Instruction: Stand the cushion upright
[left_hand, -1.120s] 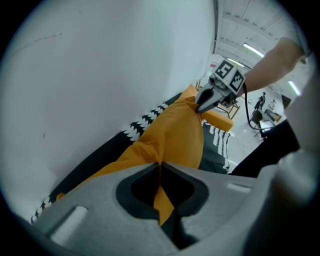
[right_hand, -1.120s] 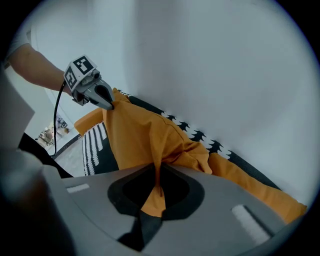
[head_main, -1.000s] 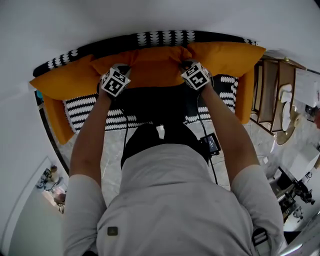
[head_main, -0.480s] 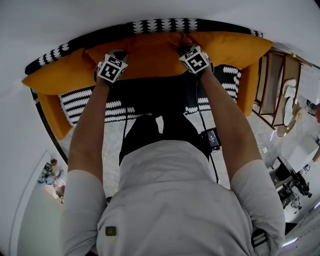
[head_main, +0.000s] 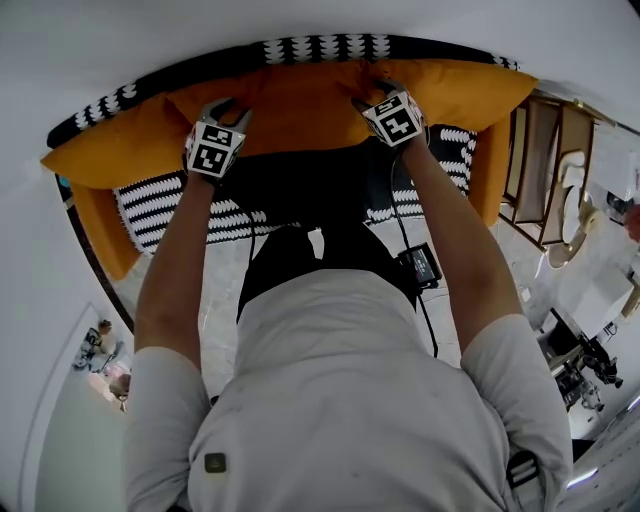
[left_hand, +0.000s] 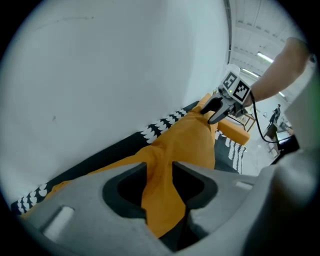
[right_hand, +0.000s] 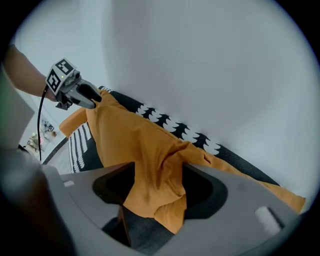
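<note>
Cushion (head_main: 300, 110), orange, lies long axis left-right across the upper frame, leaning on the sofa back (head_main: 320, 48). Left claw (head_main: 224, 108) and right claw (head_main: 374, 92) sit level along its top edge. The 2 have just been opening, and fabric hangs loose between the jaws.

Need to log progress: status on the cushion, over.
Left hand-held gripper and right hand-held gripper just opening, fabric loose between jaws. Orange cushion propped upright against sofa back. Nothing in the way.
</note>
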